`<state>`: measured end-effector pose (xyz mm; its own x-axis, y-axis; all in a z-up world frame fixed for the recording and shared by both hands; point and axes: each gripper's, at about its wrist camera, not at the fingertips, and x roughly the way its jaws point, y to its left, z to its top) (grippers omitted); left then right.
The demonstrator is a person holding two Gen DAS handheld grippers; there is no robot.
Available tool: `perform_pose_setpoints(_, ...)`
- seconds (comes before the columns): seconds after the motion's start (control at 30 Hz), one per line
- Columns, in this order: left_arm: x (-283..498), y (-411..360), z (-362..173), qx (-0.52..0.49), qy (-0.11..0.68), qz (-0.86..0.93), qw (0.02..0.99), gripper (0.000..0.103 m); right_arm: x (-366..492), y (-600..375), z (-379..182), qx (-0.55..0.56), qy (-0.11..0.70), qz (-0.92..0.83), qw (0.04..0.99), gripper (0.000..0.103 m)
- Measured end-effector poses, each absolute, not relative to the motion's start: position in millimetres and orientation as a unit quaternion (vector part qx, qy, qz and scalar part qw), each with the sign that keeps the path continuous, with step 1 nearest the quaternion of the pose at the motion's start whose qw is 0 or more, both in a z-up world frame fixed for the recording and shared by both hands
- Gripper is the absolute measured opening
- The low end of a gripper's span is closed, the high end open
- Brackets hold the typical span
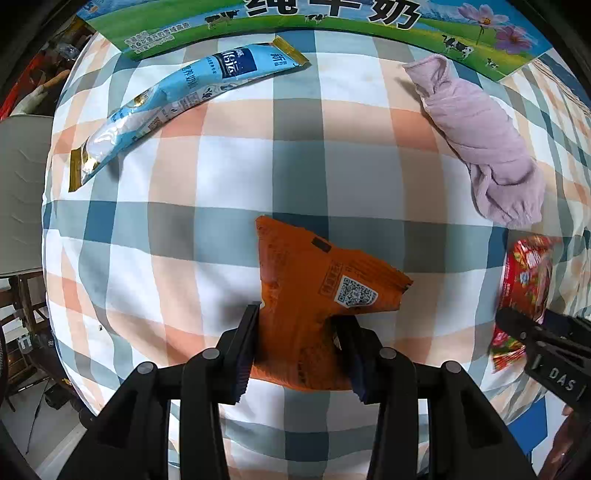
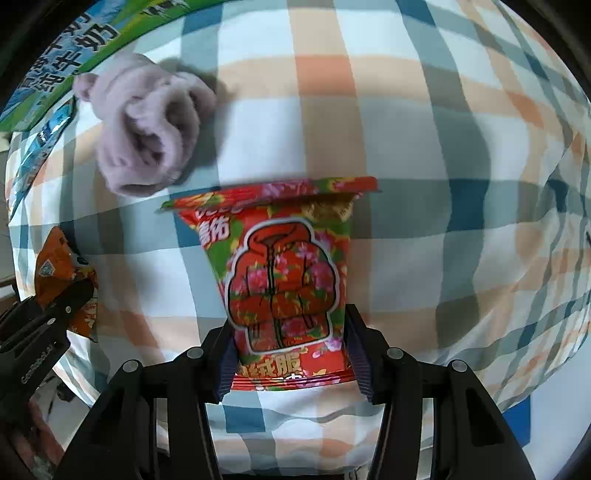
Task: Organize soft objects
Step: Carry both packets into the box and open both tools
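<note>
My left gripper [image 1: 299, 325] is shut on an orange snack packet [image 1: 314, 288] with a QR code, held just over the checked cloth [image 1: 236, 173]. My right gripper [image 2: 290, 332] is shut on a red flowered packet [image 2: 284, 277] printed with a padded jacket; that packet [image 1: 526, 273] and the right gripper [image 1: 532, 325] also show at the left wrist view's right edge. A rolled lilac cloth [image 1: 480, 144] lies at the back right, seen too as the lilac cloth [image 2: 147, 122] in the right wrist view. A long blue milk-powder sachet [image 1: 177, 99] lies at the back left.
A green milk carton box [image 1: 332, 22] stands along the far edge of the cloth; the box [image 2: 55, 62] is at the top left for the right wrist. A grey chair [image 1: 22, 192] and floor clutter sit beyond the left edge. The orange packet [image 2: 59, 273] shows at far left.
</note>
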<state>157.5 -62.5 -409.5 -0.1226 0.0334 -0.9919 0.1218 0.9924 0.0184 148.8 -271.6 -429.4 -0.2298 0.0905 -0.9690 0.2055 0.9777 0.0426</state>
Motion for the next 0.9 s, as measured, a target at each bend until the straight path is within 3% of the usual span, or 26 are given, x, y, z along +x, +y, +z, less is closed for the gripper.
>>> perform_pose_setpoints(0.27, 170.9, -74.5, -372.9, 0.044, 0.742, -0.043, 0.667, 0.036, 153.7, -274.5, -410.1, 0.111, 0.781, -0.036, 0.614, 0.050)
perform_pose_setpoints(0.57, 187.9, -79.7, -268.8, 0.014, 0.699, -0.099, 0.708, 0.036, 172.7, -257.5, -298.9, 0.137, 0.733, 0.032, 0.665, 0.049)
perform_pose_setpoints(0.73, 244.9, -73.3, -227.7, 0.010, 0.678, -0.115, 0.726, 0.036, 224.8, -254.8, -234.5, 0.145, 0.695, 0.055, 0.702, 0.049)
perform_pose_setpoints(0.9, 318.6, -63.4, -210.4, 0.030, 0.653, -0.092, 0.751, 0.036, 295.0, -255.7, -209.1, 0.147, 0.674, 0.039, 0.723, 0.049)
